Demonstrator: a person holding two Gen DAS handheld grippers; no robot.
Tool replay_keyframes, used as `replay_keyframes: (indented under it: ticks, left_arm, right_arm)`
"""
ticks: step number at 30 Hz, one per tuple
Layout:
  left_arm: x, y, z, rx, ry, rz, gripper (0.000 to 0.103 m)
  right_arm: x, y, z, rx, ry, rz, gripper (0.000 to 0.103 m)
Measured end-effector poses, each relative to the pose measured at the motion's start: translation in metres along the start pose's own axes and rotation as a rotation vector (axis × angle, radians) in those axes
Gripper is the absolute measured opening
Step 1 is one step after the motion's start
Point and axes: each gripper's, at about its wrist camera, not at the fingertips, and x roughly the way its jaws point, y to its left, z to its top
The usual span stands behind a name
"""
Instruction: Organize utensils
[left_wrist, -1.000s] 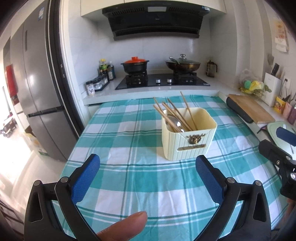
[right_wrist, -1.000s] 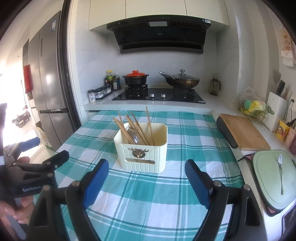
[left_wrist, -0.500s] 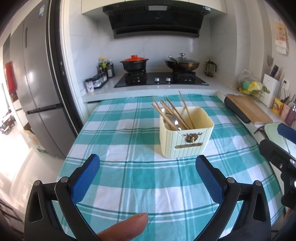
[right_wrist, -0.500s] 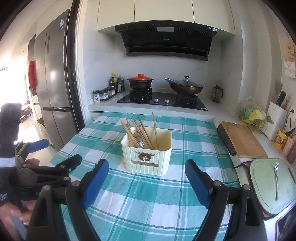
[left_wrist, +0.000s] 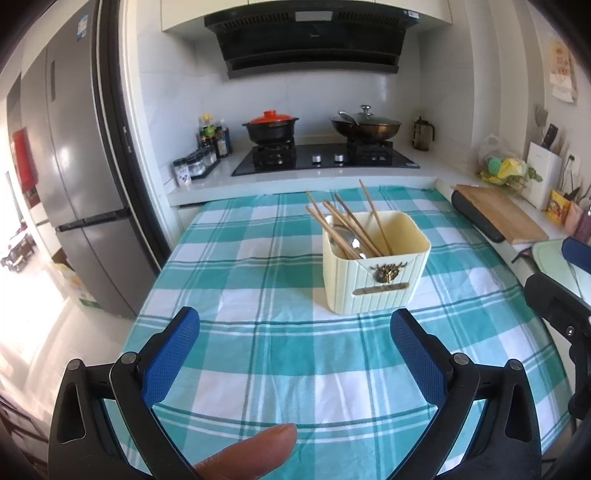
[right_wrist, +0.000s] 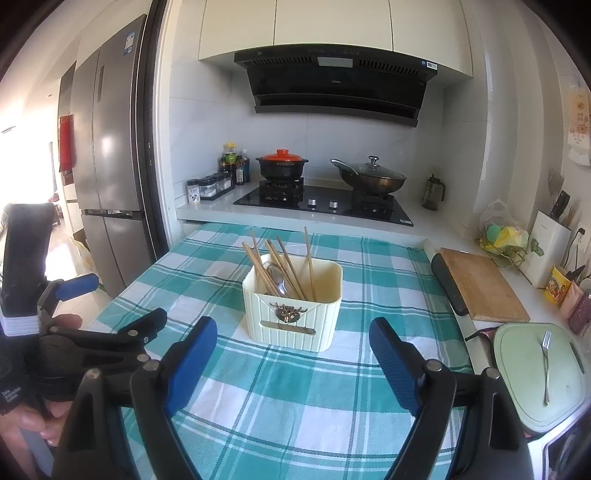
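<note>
Both tongs (left_wrist: 295, 339) (right_wrist: 293, 354) wide apart, empty.

On the table (right_wrist: 295, 406) the utensil holder (right_wrist: 295, 317) stands near the middle, chopsticks (right_wrist: 284, 264) and a spoon (right_wrist: 279, 280) in it. Behind, at 12 o'clock, the stove (right_wrist: 325, 203); at 3 o'clock a fork (right_wrist: 546, 365) lies on a tray (right_wrist: 517, 398) (cutting board (right_wrist: 480, 288) behind that).

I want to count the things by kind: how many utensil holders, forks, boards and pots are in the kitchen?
Holder: 1
Fork: 1
Boards: 2 (wooden board, green board)
Pots: 2 (red-lidded pot, glass-lidded pot)
Total: 6
</note>
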Motion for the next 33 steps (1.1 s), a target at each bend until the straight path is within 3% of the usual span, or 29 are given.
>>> replay_keyframes:
  ticks: [33]
  left_arm:
    - [-0.0061, 0.0033, 0.0031, -0.012, -0.009, -0.028, 0.103]
  right_arm:
    - [-0.005, 0.0064, -0.0009, -0.015, 0.001, 0.0, 0.086]
